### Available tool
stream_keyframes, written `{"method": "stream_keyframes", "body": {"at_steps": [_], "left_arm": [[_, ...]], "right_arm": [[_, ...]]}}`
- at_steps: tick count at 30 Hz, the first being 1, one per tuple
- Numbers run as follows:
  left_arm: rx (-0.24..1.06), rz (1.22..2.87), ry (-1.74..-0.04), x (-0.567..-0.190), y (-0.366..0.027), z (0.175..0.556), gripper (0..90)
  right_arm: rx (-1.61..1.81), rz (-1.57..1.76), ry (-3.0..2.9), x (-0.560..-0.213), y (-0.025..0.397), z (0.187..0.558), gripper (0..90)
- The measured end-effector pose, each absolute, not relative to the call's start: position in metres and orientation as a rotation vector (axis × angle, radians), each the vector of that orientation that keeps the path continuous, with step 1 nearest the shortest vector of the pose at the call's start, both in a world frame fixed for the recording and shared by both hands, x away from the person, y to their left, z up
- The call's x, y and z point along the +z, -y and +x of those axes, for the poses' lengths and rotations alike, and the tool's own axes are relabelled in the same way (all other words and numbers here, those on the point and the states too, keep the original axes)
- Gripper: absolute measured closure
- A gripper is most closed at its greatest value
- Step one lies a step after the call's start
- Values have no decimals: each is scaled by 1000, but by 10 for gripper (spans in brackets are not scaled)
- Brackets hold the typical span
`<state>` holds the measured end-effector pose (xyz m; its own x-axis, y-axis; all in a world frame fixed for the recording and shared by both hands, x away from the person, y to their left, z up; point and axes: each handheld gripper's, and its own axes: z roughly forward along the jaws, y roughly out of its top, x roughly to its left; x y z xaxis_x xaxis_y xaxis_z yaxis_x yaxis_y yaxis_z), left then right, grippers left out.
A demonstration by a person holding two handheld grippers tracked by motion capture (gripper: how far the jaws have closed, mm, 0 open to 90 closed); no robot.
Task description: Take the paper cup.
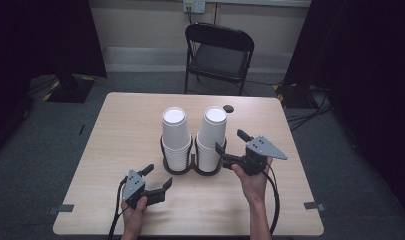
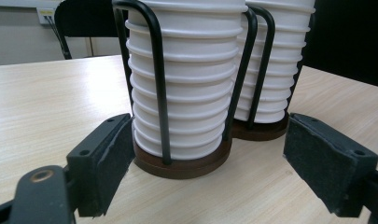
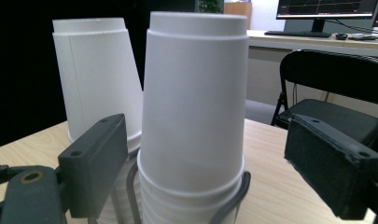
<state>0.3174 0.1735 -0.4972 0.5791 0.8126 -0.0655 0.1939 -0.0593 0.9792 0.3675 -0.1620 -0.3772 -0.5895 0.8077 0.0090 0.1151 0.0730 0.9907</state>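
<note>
Two stacks of upturned white cups stand in a black wire holder (image 1: 166, 150) on round brown bases at the table's middle: the left stack (image 1: 175, 131) and the right stack (image 1: 211, 131). My left gripper (image 1: 158, 176) hovers low near the front edge, open, and faces the left stack (image 2: 186, 84) with a gap between. My right gripper (image 1: 231, 141) is open beside the right stack. In the right gripper view its pads (image 3: 100, 163) flank the top cup (image 3: 196, 93) without touching it. Nothing is held.
A black folding chair (image 1: 219, 52) stands beyond the table's far edge. A small dark round object (image 1: 228, 108) lies behind the right stack. Grey tape marks (image 1: 314, 205) sit near the table's front corners. Dark curtains hang on both sides, with cables on the floor.
</note>
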Motion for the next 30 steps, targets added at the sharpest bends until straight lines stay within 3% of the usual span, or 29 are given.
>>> {"method": "stream_keyframes", "body": {"at_steps": [30], "left_arm": [[642,1597,-859,-497,-173,317,160]], "right_arm": [[1582,863,-1823,-342,132,409,130]]}}
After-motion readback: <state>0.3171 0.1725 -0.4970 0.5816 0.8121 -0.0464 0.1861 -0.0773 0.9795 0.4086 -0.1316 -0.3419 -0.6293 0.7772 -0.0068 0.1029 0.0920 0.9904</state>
